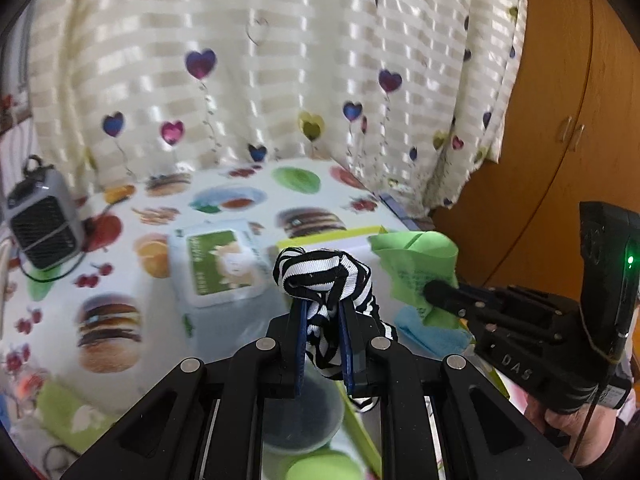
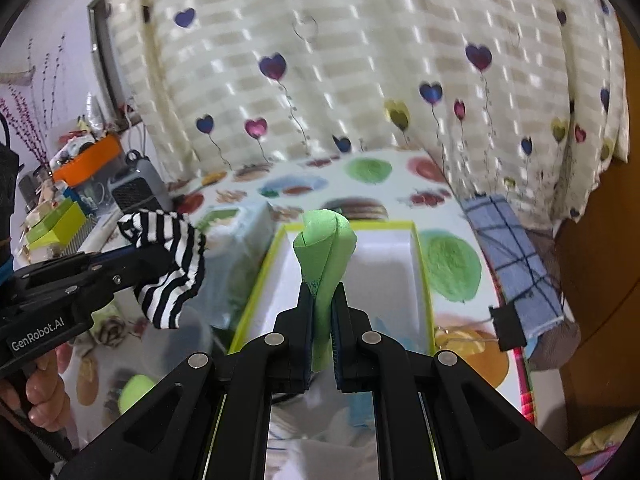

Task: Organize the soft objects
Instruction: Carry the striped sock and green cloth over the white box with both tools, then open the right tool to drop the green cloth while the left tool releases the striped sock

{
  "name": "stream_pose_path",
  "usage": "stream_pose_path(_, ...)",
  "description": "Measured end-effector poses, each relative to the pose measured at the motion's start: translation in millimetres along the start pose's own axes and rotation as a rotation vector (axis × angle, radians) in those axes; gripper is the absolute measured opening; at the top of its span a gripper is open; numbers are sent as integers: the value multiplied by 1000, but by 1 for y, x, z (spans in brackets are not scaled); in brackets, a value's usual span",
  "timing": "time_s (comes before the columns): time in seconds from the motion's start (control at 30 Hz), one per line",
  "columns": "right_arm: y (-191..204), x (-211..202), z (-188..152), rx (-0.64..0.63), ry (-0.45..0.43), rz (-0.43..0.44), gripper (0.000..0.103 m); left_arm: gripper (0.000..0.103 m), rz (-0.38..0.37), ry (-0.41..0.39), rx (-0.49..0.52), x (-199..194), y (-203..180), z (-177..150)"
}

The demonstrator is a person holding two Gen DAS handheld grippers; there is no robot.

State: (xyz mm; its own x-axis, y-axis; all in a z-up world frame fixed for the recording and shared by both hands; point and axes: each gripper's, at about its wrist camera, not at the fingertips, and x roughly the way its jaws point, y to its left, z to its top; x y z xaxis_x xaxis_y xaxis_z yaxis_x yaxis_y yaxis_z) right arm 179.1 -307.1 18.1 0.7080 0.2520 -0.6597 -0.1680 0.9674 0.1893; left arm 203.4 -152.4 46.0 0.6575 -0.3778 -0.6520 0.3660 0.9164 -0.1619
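Observation:
My left gripper (image 1: 323, 310) is shut on a black-and-white striped cloth (image 1: 320, 272), which bunches above the fingertips and hangs below them. The same striped cloth (image 2: 168, 260) shows at the left of the right wrist view, held over the table. My right gripper (image 2: 322, 292) is shut on a green cloth (image 2: 326, 240), folded upright between its fingers above an open white box with a yellow-green rim (image 2: 420, 256). In the left wrist view the green cloth (image 1: 416, 264) and right gripper (image 1: 436, 294) sit just right of the striped cloth. A light blue cloth (image 1: 428, 330) lies below it.
The table (image 1: 52, 304) wears a food-print cover. A wet-wipes pack (image 1: 218, 264) lies mid-table and a small grey heater (image 1: 38, 224) stands at the left. A heart-print curtain (image 2: 360, 60) hangs behind. A blue plaid cloth (image 2: 516, 260) drapes the right edge beside a wooden cabinet (image 1: 560, 120).

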Motion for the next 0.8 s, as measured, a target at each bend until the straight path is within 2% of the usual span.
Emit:
stream_pose_path(0.37, -18, 21, 0, 19, 62, -11, 9, 14, -5, 89, 18, 42, -18, 13)
stream_pose_path(0.43, -17, 21, -2, 6, 65, -19, 13, 16, -12, 102, 17, 47, -21, 13)
stream_pose_path(0.57, -16, 10, -3, -3, 35, -19, 22, 29, -37, 124, 20, 56, -25, 13)
stream_pose_path(0.67, -16, 3, -2, -4, 12, -28, 31, 29, -58, 137, 10, 59, -26, 14)
stream_pose_path(0.8, -13, -9, -1, 6, -12, -23, 32, 29, -60, 123, 8, 49, -25, 14)
